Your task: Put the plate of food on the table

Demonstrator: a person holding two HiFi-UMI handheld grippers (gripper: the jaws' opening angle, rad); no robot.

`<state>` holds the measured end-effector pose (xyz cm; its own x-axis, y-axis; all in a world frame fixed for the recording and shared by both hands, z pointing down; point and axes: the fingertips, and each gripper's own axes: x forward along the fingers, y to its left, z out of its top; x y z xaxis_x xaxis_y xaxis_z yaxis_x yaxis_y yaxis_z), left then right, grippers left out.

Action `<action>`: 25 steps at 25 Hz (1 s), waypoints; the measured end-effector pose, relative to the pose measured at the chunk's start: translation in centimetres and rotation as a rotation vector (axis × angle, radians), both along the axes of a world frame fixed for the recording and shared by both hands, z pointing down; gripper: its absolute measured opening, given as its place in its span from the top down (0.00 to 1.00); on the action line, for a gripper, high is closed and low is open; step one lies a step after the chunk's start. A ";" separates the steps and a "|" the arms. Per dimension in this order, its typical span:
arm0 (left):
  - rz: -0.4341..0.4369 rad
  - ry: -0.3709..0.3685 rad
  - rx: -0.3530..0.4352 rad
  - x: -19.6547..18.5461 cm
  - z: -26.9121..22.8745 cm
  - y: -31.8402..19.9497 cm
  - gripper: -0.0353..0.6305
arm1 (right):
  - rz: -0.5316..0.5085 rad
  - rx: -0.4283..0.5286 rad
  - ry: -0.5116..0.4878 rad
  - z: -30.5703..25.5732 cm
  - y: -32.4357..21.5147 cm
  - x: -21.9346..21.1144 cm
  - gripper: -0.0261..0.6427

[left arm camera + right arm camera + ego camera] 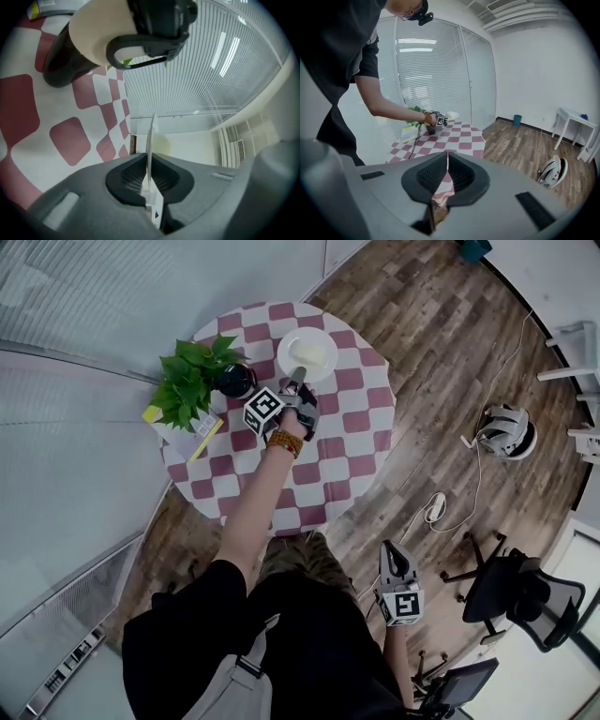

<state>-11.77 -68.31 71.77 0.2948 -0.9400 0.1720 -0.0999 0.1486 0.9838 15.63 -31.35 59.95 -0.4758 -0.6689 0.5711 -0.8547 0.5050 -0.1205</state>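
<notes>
Left gripper (149, 174) fingers (123, 180) tight on plate (152, 140) rim

The round bench (382, 432), draped in a red-and-white checked cloth (328, 465), is standing on a wood-plank floor (431, 334). A leafy plant in a dark pot (232, 381) and a yellow-edged booklet (192, 435) are sitting on its left side, with the leaves overhanging the booklet.

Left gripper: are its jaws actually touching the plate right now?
Touching. In the left gripper view, the plate stands edge-on between the jaws of the left gripper, and both pads are closed against its rim with no gap.
</notes>
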 end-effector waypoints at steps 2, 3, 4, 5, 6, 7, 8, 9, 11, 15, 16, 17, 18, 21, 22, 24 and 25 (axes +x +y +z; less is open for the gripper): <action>-0.006 -0.013 -0.019 -0.4 1.3 -0.9 0.91 | -0.017 -0.004 -0.003 -0.1 0.2 -0.9 0.94; -0.011 -0.018 -0.029 -0.5 2.0 -1.3 0.91 | -0.020 -0.008 -0.007 0.1 0.5 -1.2 0.94; -0.017 -0.019 -0.040 -0.6 2.7 -1.5 0.91 | -0.016 -0.015 -0.012 0.3 0.8 -1.3 0.94; -0.024 -0.017 -0.052 -0.6 3.5 -1.7 0.91 | -0.008 -0.023 -0.017 0.5 1.2 -1.2 0.94; -0.032 -0.014 -0.064 -0.6 4.3 -2.0 0.91 | 0.001 -0.031 -0.016 0.7 1.4 -1.1 0.94; -0.037 -0.013 -0.074 -0.6 5.1 -2.2 0.91 | 0.011 -0.041 -0.009 0.8 1.5 -0.9 0.94; -0.041 -0.013 -0.084 -0.7 5.8 -2.5 0.91 | 0.021 -0.051 -0.002 0.8 1.4 -0.7 0.94; -0.042 -0.016 -0.094 -0.8 6.5 -2.8 0.91 | 0.027 -0.055 -0.001 0.9 1.4 -0.6 0.94; -0.048 -0.019 -0.116 -1.1 7.6 -3.2 0.91 | 0.033 -0.050 -0.010 1.1 1.7 -0.2 0.94; -0.065 -0.026 -0.158 -1.3 9.4 -3.4 0.91 | 0.058 -0.070 -0.014 1.3 2.2 0.4 0.94; -0.064 -0.028 -0.170 -1.3 9.8 -3.4 0.91 | 0.064 -0.075 -0.015 1.3 2.3 0.4 0.94; -0.061 -0.027 -0.182 -1.3 10.2 -3.3 0.91 | 0.065 -0.078 -0.016 1.4 2.4 0.4 0.94; -0.057 -0.026 -0.196 -1.2 10.7 -3.2 0.91 | 0.064 -0.080 -0.014 1.5 2.5 0.3 0.94; -0.066 -0.020 -0.242 -1.1 11.8 -2.7 0.91 | 0.063 -0.070 -0.016 1.4 2.5 0.0 0.94; -0.072 -0.016 -0.249 -1.1 12.0 -2.6 0.91 | 0.062 -0.060 -0.023 1.3 2.5 -0.1 0.94; -0.071 -0.003 -0.244 -0.9 12.0 -2.6 0.91 | 0.058 -0.050 -0.029 1.1 2.5 -0.3 0.94; -0.066 -0.001 -0.239 -0.8 12.0 -2.5 0.91 | 0.055 -0.046 -0.031 1.0 2.5 -0.4 0.94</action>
<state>-12.56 -70.84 83.77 0.2340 -0.8897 0.3920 -0.0828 0.3834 0.9198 15.19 -28.83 60.90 -0.4564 -0.6680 0.5878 -0.8767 0.4503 -0.1691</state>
